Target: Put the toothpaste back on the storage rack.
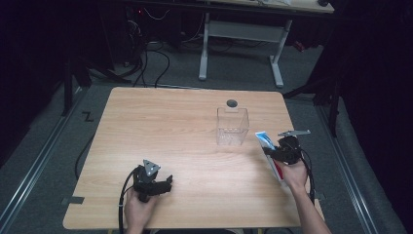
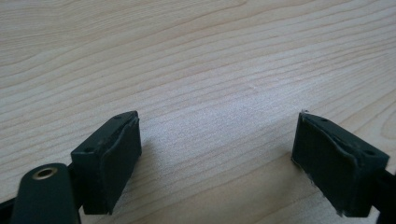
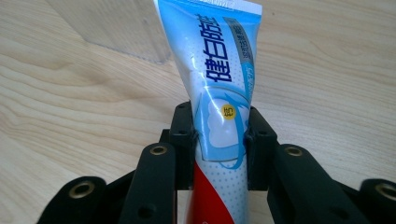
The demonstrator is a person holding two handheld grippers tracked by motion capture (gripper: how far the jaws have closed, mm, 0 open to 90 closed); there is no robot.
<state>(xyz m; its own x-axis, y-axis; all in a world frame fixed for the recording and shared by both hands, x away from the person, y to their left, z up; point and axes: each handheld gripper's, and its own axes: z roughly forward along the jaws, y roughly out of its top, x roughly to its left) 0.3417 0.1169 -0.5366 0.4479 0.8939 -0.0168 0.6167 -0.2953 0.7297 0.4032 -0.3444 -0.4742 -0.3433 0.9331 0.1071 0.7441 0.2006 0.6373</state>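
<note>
The toothpaste tube [image 3: 219, 93] sits pinched mid-body in the right tool [image 3: 219, 140], raised at the counter's [image 1: 160, 126] right edge near the clear box [image 1: 232, 126]. The soft tube may buckle or slip when pushed. The left tool [image 2: 217, 154] gapes wide, idle.

The table [image 1: 170, 126] has a pale wood-grain top with a smooth, matt finish. The tube [image 3: 219, 84] looks like glossy soft plastic, printed light blue, white and red, and it catches highlights where the matt black plastic jaws of the right gripper [image 3: 219, 140] press its sides; the left gripper [image 2: 217, 158] has the same matt black jaws, faced with dull rubbery pads. The box [image 1: 232, 126] is clear, shiny plastic.
</note>
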